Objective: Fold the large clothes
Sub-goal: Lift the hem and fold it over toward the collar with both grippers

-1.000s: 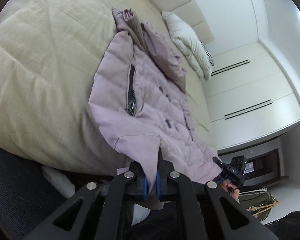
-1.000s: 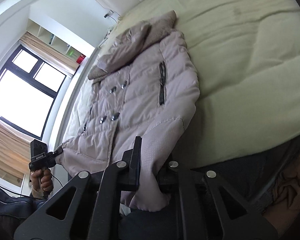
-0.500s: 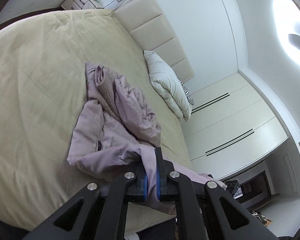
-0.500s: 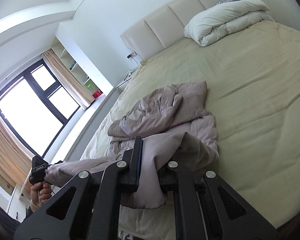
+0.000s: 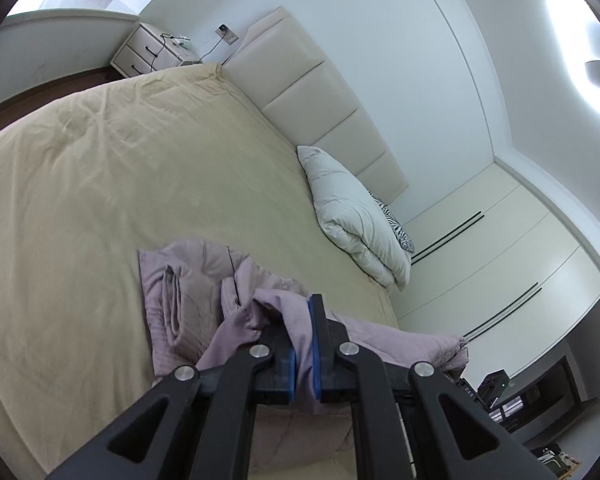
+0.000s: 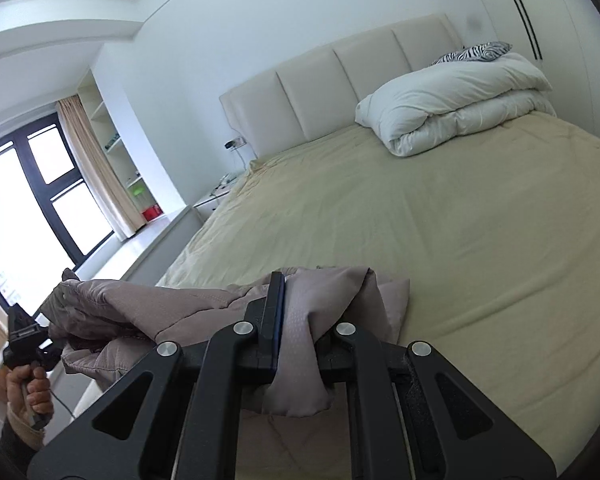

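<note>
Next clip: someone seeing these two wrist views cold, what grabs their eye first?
The mauve puffer coat bunched at the near edge of the beige bed, with a fold of it clamped in each black gripper: the left gripper and the right gripper. Next comes the white folded duvet by the padded headboard, and the bright window at the left of the right wrist view.

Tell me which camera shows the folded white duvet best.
The right wrist view: the duvet lies face-on by the headboard, its whole length and folds visible, zebra pillow behind. The left wrist view shows it end-on and narrower, the pillow mostly hidden.
</note>
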Demonstrator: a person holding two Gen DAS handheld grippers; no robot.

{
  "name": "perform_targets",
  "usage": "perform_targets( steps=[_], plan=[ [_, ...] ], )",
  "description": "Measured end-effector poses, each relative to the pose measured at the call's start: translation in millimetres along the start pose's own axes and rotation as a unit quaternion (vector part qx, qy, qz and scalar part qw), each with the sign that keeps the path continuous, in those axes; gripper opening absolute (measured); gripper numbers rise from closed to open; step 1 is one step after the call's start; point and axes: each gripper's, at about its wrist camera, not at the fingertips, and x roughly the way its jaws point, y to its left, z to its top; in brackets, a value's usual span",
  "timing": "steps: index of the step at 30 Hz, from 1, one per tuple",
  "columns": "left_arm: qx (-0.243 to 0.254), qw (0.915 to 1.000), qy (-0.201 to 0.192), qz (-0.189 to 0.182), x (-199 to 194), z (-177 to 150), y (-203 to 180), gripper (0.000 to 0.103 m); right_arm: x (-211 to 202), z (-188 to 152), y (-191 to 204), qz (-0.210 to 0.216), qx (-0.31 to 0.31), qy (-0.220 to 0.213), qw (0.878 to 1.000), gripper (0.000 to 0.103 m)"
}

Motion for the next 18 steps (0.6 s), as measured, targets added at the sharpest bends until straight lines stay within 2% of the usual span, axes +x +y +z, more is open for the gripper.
perform_targets(
  steps=[7, 13, 18],
  plan=[
    [0.044, 0.9956, -0.009, 0.082, 84, 39, 18, 0.007, 115, 21, 16, -0.083, -0.053, 0.0, 0.995, 0.009],
    [0.065, 0.9888, 0.004, 0.134, 147, 46, 46, 0.007, 213, 4, 16, -0.139, -0.071, 0.03, 0.987, 0.009],
    [0.079, 0.9827, 0.022, 0.166, 186, 45, 70, 0.007, 279, -17, 1, -0.16, -0.047, 0.053, 0.985, 0.009]
  ],
)
